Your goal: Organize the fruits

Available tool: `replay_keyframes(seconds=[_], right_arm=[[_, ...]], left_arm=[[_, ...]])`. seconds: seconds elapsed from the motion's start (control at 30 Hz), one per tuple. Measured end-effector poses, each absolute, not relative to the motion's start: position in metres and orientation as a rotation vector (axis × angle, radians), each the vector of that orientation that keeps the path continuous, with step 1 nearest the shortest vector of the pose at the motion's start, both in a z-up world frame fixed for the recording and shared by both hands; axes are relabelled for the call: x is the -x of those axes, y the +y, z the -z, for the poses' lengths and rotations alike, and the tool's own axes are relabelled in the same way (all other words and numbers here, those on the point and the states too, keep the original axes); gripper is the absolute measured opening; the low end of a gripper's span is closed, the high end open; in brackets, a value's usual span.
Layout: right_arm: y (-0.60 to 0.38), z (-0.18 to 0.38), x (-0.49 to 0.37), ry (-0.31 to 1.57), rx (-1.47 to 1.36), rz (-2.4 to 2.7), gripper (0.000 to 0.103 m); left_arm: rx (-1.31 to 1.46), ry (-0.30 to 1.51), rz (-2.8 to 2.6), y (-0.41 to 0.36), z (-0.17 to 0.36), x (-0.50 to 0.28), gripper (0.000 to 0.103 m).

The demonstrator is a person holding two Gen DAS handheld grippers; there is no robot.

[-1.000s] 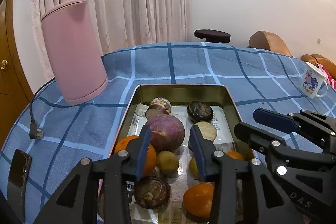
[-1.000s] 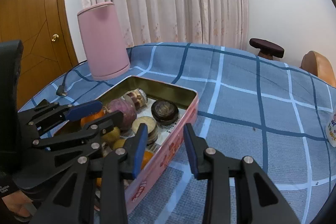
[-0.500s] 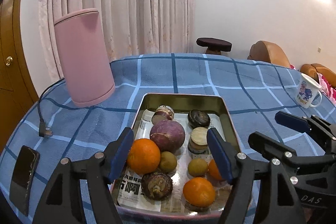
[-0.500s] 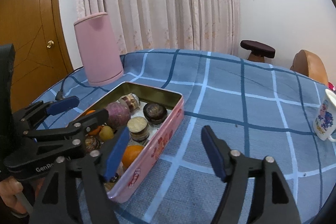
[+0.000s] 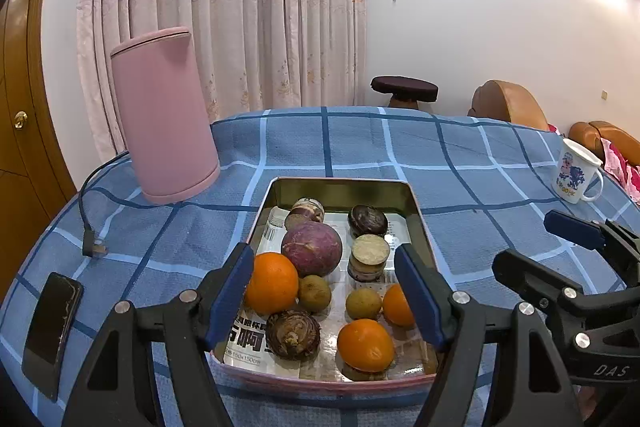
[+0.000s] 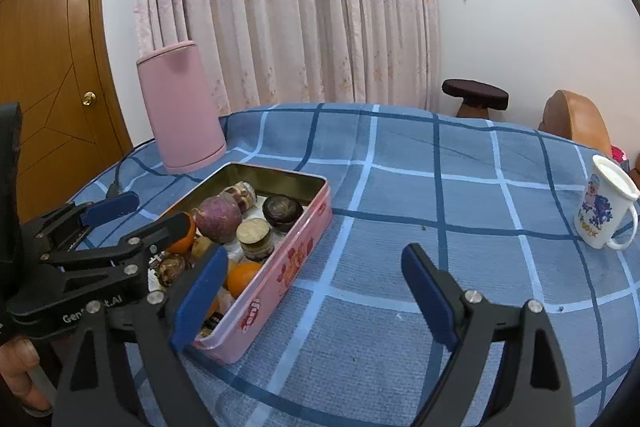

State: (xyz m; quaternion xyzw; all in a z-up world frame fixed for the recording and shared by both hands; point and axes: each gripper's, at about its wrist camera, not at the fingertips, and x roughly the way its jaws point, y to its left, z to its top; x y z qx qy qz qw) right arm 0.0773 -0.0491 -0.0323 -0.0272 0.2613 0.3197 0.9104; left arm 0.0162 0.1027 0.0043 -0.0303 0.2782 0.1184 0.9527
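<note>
Fruits fill a rectangular metal tin (image 5: 416, 211) with pink outer walls and a dull gold inside, lined with printed paper, standing on the blue checked woven tablecloth (image 5: 460, 187). Biggest is one round, mottled purple fruit (image 5: 311, 253). Three smooth, glossy oranges follow: a large one (image 5: 271, 283) at the left, one (image 5: 365, 345) near the front, and one (image 5: 396, 305) partly hidden at the right. Two small dull olive-green round fruits (image 5: 315, 293) sit between them. The left gripper (image 5: 326, 301) hangs released above the tin, grasping nothing. The right gripper (image 6: 314, 297) is opening over bare cloth just beside the tin, nothing between its blue pads.
</note>
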Motion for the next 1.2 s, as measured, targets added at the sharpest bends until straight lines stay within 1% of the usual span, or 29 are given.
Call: replay_keyframes(seconds=[1.2], right_arm=[[-0.063, 0.033, -0.075, 0.527, 0.033, -0.646, 0.093]], left_arm=[[0.069, 0.583, -0.265, 0.103, -0.001, -0.015, 0.074]])
